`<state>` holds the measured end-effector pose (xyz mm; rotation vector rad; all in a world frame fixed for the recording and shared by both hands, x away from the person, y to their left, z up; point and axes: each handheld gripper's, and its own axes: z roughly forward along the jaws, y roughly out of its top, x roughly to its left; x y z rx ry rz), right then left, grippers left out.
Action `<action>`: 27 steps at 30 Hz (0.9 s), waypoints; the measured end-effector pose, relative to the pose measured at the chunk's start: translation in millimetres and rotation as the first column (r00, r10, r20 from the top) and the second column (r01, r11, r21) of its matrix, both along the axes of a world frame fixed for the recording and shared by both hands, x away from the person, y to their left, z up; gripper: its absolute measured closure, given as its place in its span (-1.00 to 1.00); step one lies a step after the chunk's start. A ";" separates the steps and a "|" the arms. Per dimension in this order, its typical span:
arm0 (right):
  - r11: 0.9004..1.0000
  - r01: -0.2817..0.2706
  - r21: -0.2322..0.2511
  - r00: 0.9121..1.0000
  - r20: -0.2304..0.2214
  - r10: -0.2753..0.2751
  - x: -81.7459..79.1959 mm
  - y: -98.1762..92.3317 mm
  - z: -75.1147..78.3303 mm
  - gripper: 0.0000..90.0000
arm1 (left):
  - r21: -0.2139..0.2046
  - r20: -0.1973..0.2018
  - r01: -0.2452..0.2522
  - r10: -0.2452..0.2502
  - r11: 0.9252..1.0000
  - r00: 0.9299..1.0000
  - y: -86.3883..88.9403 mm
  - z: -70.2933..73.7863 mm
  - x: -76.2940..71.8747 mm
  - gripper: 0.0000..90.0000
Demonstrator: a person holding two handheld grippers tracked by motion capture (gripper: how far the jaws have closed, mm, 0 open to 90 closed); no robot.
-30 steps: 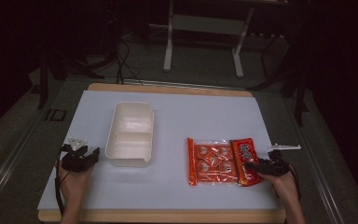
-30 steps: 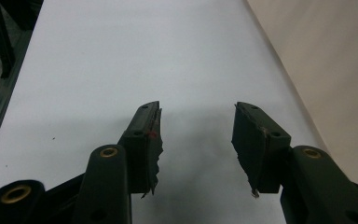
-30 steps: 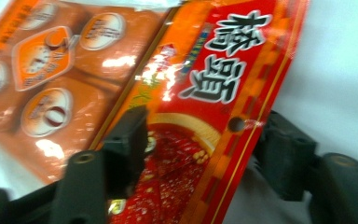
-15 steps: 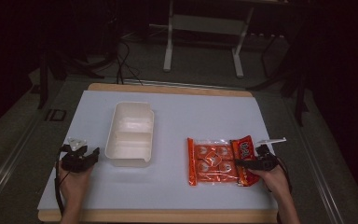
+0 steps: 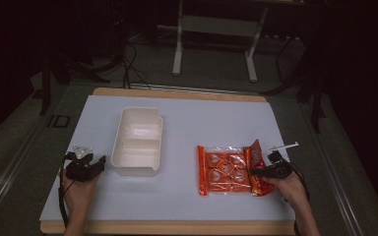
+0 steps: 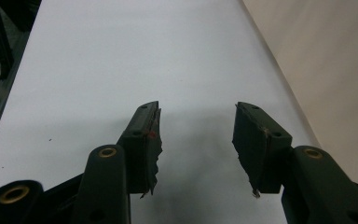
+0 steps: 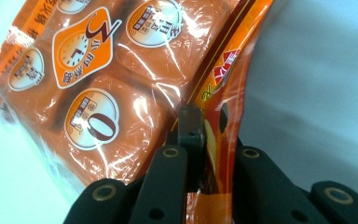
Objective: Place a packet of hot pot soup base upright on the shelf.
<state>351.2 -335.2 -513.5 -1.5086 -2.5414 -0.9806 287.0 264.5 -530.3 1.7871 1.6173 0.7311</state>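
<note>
The right gripper (image 7: pixel 205 135) has just been closing and pinches the right edge of the orange snack packet (image 5: pixel 230 169), which seems lifted there, otherwise flat on the desk (image 5: pixel 216 118). The left gripper (image 6: pixel 196 135) is open, holding nothing.

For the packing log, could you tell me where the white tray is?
High view: the white tray sits left of centre on the table, between the left gripper and the orange snack pack.

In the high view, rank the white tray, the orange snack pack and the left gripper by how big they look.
1. White tray and orange snack pack: they look about alike, so I won't rank them.
2. Left gripper: clearly smallest, though it is nearer the camera.
</note>
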 end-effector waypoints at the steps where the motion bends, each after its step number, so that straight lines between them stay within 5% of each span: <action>1: 1.000 0.000 0.000 1.000 0.000 0.000 0.0 0.0 0.0 0.94 | 0.000 0.000 0.000 0.000 1.000 1.000 0.0 0.0 0.0 0.14; 9: 0.999 0.045 -0.024 0.999 -0.021 -0.045 -0.6 5.0 6.8 1.00 | -0.001 0.000 0.000 0.000 1.000 1.000 0.7 0.2 -0.3 0.14; 15: 0.999 0.029 -0.036 0.999 0.017 -0.028 -2.4 7.3 15.0 1.00 | 0.000 -0.003 0.000 0.000 1.000 1.000 0.2 -0.1 0.1 0.14; 27: 1.000 0.024 0.009 0.999 0.048 -0.025 1.3 9.3 30.9 1.00 | -0.006 -0.003 0.003 -0.003 1.000 1.000 0.4 -0.3 0.1 0.15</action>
